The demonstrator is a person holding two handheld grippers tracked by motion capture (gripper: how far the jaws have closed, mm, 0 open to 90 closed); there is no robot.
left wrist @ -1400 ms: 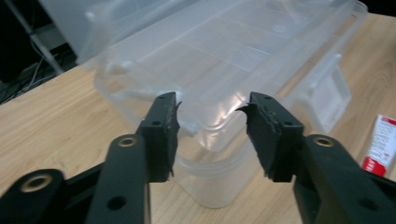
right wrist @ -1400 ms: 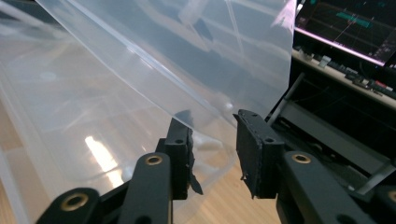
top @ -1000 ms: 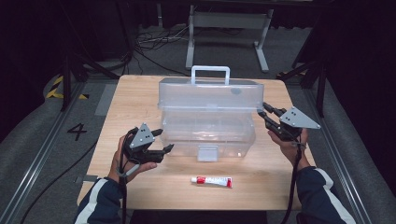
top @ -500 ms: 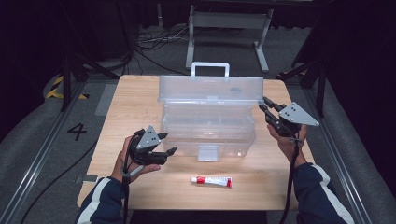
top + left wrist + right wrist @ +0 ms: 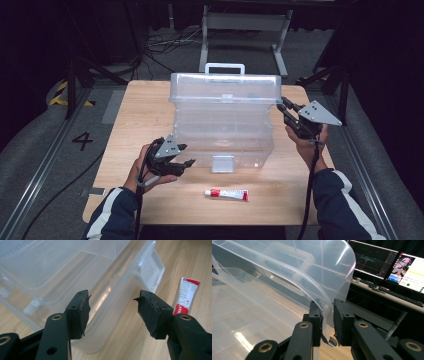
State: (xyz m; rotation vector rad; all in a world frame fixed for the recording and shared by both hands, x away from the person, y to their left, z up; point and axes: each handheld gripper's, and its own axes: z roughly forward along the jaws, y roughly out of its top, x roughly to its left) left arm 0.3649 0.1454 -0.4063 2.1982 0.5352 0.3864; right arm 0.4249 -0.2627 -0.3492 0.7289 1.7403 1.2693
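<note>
A clear plastic box stands mid-table with its lid raised upright. My right gripper is at the lid's right end. In the right gripper view its jaws have just been closing and are shut on the lid's curved edge. My left gripper lies low at the box's front left corner. Its jaws have just been closing but stand open, with the box's corner between them, untouched. A red and white toothpaste tube lies in front of the box.
The box's front latch hangs down toward the tube. The lid's handle points to the table's far edge. Bare wooden tabletop lies left of the box. Monitors stand beyond the table's right side.
The left gripper's jaws have narrowed a little and it has edged toward the box's corner. The right gripper and the raised lid have stayed in place.
</note>
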